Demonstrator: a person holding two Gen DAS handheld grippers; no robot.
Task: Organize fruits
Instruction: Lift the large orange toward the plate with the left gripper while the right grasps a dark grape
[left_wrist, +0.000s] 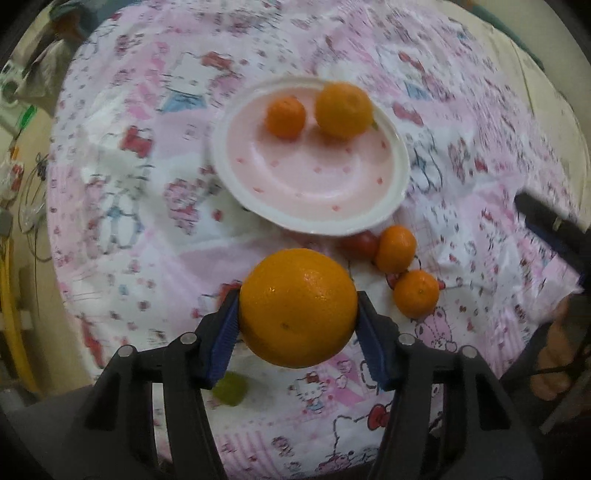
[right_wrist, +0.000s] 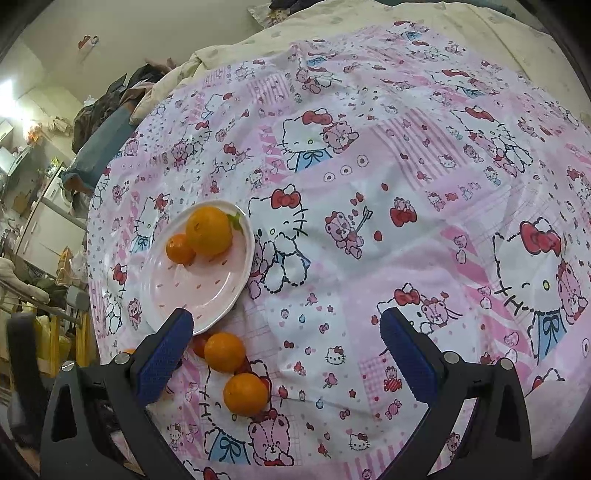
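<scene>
My left gripper (left_wrist: 297, 308) is shut on a large orange (left_wrist: 297, 306) and holds it above the cloth, just short of the pink plate (left_wrist: 314, 173). The plate holds a small mandarin (left_wrist: 285, 116) and a bigger orange (left_wrist: 343, 110). Two mandarins (left_wrist: 396, 248) (left_wrist: 416, 293) and a red tomato (left_wrist: 364, 243) lie on the cloth beside the plate's near rim. A green fruit (left_wrist: 231, 387) lies under the left finger. My right gripper (right_wrist: 286, 339) is open and empty, with the plate (right_wrist: 221, 288) and the two loose mandarins (right_wrist: 224, 350) (right_wrist: 245, 393) at its left.
A pink Hello Kitty cloth (right_wrist: 369, 221) covers the bed. The right gripper's finger (left_wrist: 546, 221) shows at the right edge of the left wrist view. Furniture and clutter (right_wrist: 44, 221) stand beyond the bed's left side.
</scene>
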